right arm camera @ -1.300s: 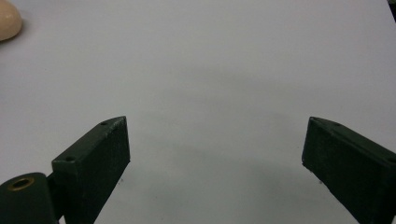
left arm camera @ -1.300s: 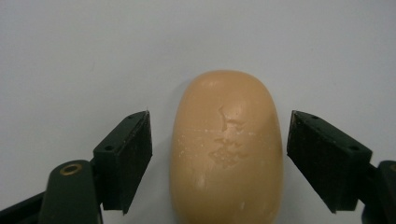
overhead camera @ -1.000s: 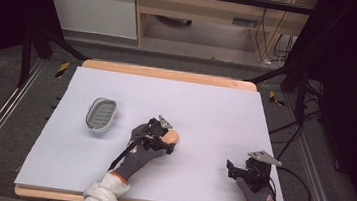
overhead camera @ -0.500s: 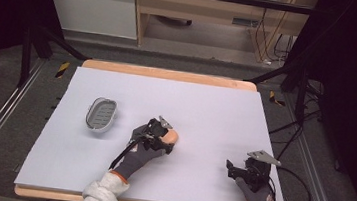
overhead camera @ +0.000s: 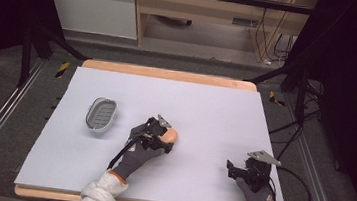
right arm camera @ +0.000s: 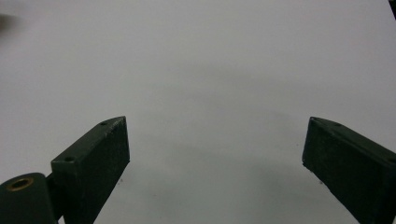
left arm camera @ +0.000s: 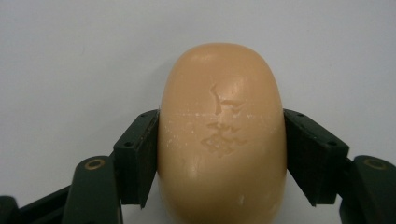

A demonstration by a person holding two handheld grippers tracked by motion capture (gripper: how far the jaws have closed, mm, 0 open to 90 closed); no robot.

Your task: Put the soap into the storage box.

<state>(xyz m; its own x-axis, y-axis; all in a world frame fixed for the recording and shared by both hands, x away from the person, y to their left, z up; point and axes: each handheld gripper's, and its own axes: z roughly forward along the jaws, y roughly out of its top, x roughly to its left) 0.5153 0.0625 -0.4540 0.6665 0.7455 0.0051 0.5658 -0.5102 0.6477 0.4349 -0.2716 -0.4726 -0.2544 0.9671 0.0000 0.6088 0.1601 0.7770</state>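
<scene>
A peach-coloured oval bar of soap lies on the white table mat, near the middle. My left gripper has just been closing its jaws with the soap between them, and both black pads now press on the bar's sides. In the high view this gripper sits in a grey-gloved hand just left of the soap. My right gripper stands open over bare mat with nothing between its jaws; it rests near the front right of the table.
A grey oval soap dish with a ribbed floor lies on the mat to the left of the soap. The white mat covers a wooden-edged table. Cables trail off the right edge.
</scene>
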